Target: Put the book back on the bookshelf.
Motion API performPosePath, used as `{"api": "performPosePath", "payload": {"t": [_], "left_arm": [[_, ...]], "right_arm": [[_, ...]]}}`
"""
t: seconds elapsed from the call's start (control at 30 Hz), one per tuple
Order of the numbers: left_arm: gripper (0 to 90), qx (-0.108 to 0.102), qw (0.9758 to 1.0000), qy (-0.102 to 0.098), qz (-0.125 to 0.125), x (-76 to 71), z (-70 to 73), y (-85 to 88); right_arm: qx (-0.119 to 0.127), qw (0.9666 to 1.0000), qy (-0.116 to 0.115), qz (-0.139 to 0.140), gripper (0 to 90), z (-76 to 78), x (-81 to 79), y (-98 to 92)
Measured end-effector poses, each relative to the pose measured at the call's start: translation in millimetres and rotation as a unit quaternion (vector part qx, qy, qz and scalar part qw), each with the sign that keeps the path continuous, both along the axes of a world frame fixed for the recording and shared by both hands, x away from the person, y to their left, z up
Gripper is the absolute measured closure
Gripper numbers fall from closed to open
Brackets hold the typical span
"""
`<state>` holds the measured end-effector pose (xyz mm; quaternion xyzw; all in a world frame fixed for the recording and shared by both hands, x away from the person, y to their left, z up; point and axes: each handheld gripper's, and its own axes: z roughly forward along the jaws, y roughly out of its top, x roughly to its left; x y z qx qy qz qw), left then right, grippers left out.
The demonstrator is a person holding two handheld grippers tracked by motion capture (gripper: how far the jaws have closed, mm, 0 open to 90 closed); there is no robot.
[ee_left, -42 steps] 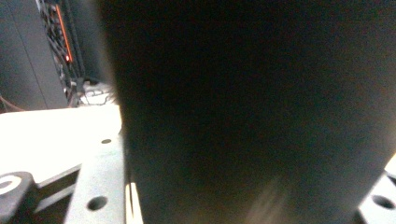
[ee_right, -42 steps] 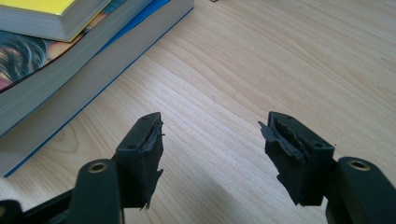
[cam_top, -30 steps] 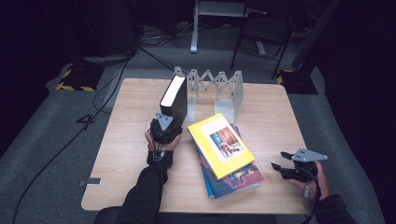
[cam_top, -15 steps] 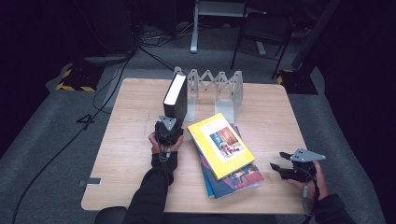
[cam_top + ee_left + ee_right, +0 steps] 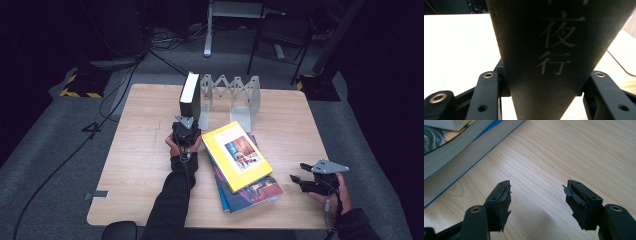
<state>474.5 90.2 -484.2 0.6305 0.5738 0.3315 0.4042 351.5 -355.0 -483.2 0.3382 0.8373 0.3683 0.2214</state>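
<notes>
Dark room, grey carpet, and a pale wooden table (image 5: 145, 165) under me, with the metal book rack (image 5: 231, 95) at its far edge as my landmark. The black book (image 5: 190, 98) stands upright against the rack's left end, spine toward me. My left gripper (image 5: 186, 131) is clamped on that spine; its jaws have just closed in on the book, and in the left gripper view the spine (image 5: 549, 55) hides nearly everything beyond it. Since a second ago the book and my left hand have shifted slightly toward the rack. The rack's other slots hold nothing I can make out. Near the rack's front lies a stack of books (image 5: 242, 167), yellow one on top. My right gripper (image 5: 306, 181) hovers right of the stack, jaws apart around nothing.
</notes>
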Motion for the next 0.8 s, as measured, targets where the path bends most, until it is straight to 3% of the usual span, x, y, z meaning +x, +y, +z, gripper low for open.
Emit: {"api": "performPosePath", "payload": {"t": [0.07, 0.2, 0.37, 0.6, 0.67, 0.8], "left_arm": [[50.4, -0.007, 1.0, 0.001, -0.004, 1.2, 0.1, 1.7], [48.8, 0.009, 0.9996, 0.007, -0.028, -0.9, 2.5, 4.8], [42.1, 0.013, 0.9985, -0.006, -0.052, -13.0, 13.4, 12.0], [45.8, 0.026, 0.9962, -0.016, -0.082, -28.7, 18.4, 20.2], [47.9, 0.036, 0.996, -0.017, -0.081, -30.2, 17.3, 19.2], [49.1, 0.033, 0.9967, -0.021, -0.072, -27.4, 15.7, 16.8]], "right_arm": [[-0.001, 1.0, -0.001, -0.001, 36.6, 0.2, 0.3, -0.1], [-0.001, 1.0, -0.001, 0.0, 36.3, 0.5, -0.1, -0.7], [0.004, 1.0, -0.002, 0.0, 36.2, 1.9, -1.1, -1.5], [0.004, 1.0, -0.005, 0.002, 36.2, 2.8, -1.4, -1.2], [0.003, 1.0, -0.004, 0.001, 36.2, 2.7, -1.4, -0.9], [0.002, 1.0, -0.003, 0.002, 36.2, 2.1, -1.4, -0.2]]}}
